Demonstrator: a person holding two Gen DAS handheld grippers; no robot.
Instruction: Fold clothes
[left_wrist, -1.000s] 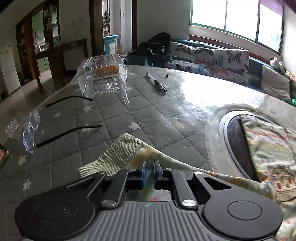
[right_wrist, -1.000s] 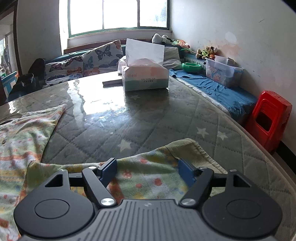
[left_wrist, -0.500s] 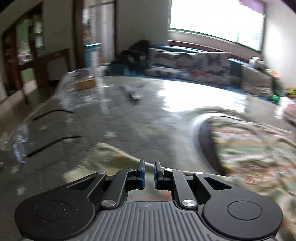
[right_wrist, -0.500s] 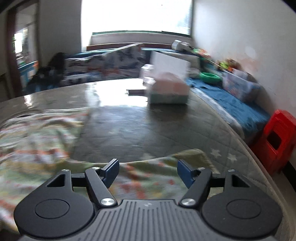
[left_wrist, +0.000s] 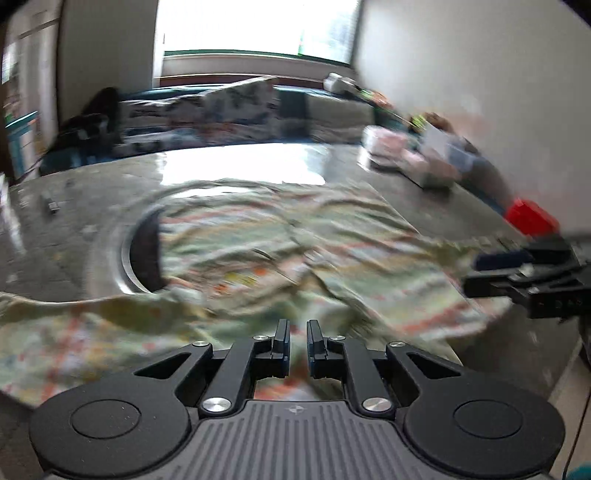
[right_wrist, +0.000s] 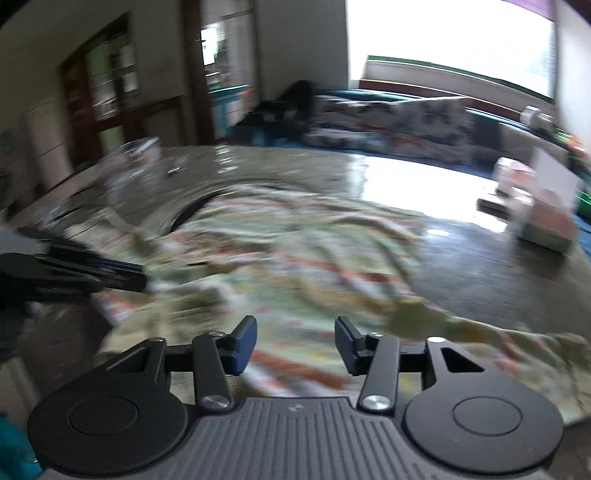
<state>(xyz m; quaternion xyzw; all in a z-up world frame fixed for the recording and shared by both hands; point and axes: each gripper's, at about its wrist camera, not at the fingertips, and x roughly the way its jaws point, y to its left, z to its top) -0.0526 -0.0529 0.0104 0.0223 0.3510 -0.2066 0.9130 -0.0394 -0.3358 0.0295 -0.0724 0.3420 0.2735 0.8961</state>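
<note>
A pale green garment with an orange print (left_wrist: 295, 251) lies rumpled across the grey quilted table (left_wrist: 74, 229). My left gripper (left_wrist: 297, 339) is shut on its near edge, and cloth bunches up around the fingers. In the right wrist view the garment (right_wrist: 295, 258) fills the middle, and my right gripper (right_wrist: 295, 343) has its jaws closing with cloth between them; a gap still shows beside each pad. Each gripper appears in the other's view: the right gripper (left_wrist: 476, 273) at the right edge, the left gripper (right_wrist: 144, 277) at the left edge. Both views are blurred.
A round dark inset (left_wrist: 144, 254) in the table is partly under the garment. A tissue box (right_wrist: 543, 218) stands at the far right of the table, and a red stool (left_wrist: 532, 218) is beyond that edge. A sofa with cushions (right_wrist: 388, 125) runs under the window.
Both views have swung inward and now face the garment's middle and each other. The left gripper stays shut on the cloth. The right jaws have narrowed.
</note>
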